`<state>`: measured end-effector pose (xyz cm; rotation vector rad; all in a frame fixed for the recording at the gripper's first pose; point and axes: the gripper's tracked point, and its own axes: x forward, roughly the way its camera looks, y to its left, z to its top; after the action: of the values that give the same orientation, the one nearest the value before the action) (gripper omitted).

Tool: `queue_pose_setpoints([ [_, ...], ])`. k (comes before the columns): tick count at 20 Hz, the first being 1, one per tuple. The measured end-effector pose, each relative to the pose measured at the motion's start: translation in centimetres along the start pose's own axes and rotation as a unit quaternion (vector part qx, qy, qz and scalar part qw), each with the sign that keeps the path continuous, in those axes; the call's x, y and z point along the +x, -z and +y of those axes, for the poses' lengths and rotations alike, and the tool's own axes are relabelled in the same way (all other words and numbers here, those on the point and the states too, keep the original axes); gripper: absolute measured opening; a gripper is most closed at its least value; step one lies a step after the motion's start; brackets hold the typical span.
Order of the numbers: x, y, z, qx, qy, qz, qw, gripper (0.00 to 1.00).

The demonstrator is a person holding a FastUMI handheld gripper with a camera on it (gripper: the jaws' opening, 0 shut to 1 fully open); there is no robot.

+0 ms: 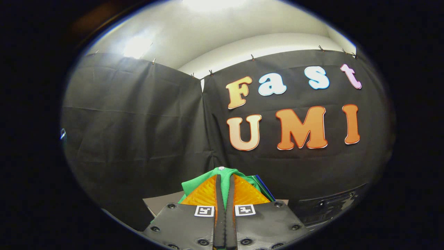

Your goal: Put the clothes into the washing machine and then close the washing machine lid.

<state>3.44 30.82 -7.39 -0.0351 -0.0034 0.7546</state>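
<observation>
Green cloth (225,180) is being pinched between our tool's (224,189) nearly closed fingers; we're risking it slipping free mid-carry.

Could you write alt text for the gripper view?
The hand-held gripper is shut on a green garment, lifted in front of the booth's black cloth wall. A dark machine edge sits low beside it.

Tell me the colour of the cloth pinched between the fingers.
Green, seen best in the gripper view: the cloth is clamped in the gripper.
</observation>
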Motion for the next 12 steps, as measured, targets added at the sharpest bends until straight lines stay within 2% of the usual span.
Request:
queue_pose_setpoints([
  [12,-3.1,-3.1,-17.5,0.013,0.083,-0.013,0.996,0.08],
])
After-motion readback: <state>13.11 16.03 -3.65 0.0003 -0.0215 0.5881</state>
